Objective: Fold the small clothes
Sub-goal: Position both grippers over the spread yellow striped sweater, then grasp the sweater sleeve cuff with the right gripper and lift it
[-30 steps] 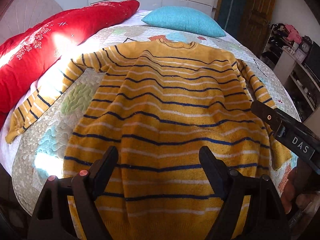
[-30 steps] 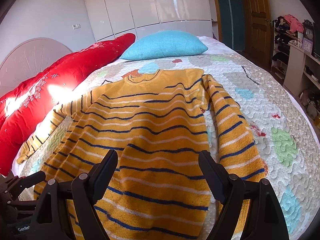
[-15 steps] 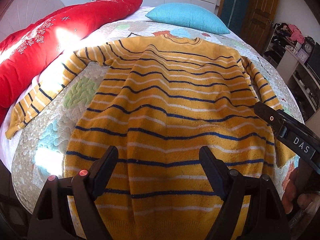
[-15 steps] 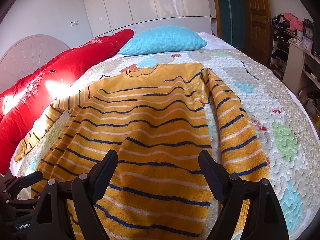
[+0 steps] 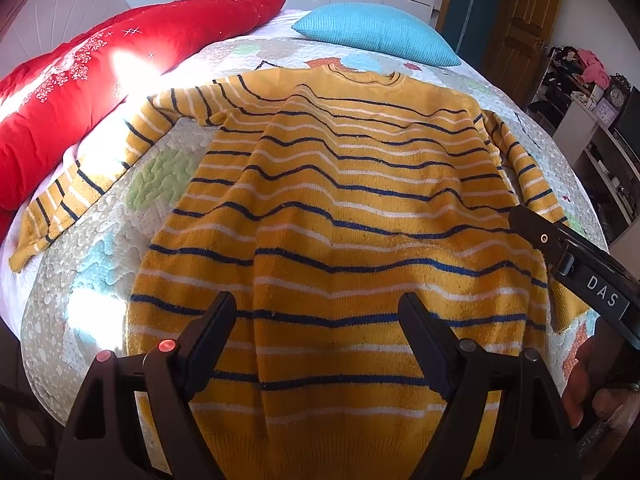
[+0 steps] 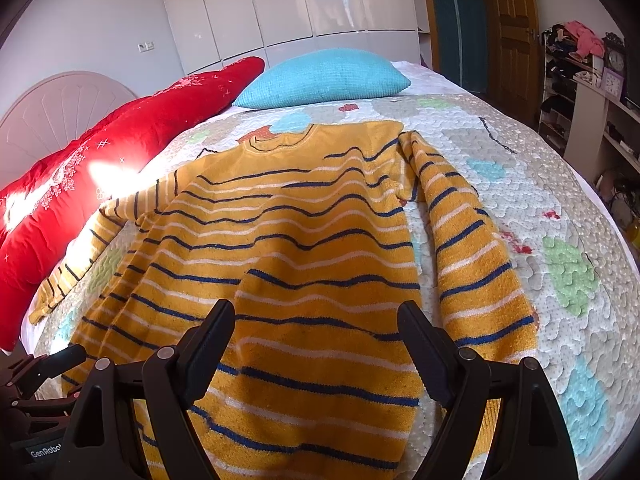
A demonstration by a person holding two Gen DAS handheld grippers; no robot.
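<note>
A yellow sweater with blue and white stripes lies flat on the bed, neck at the far end, hem nearest me. It also shows in the right wrist view. Its left sleeve stretches out toward the red pillow. Its right sleeve lies alongside the body. My left gripper is open and empty above the hem. My right gripper is open and empty above the lower right part of the sweater. The right gripper's body shows at the right of the left wrist view.
A quilted patterned bedspread covers the bed. A long red pillow lies along the left side. A blue pillow lies at the far end. Shelves with clutter and a wooden door stand at the right.
Both grippers have drawn back and up a little from the sweater, so more of the hem shows. The sweater has not moved. Both grippers stay open.
</note>
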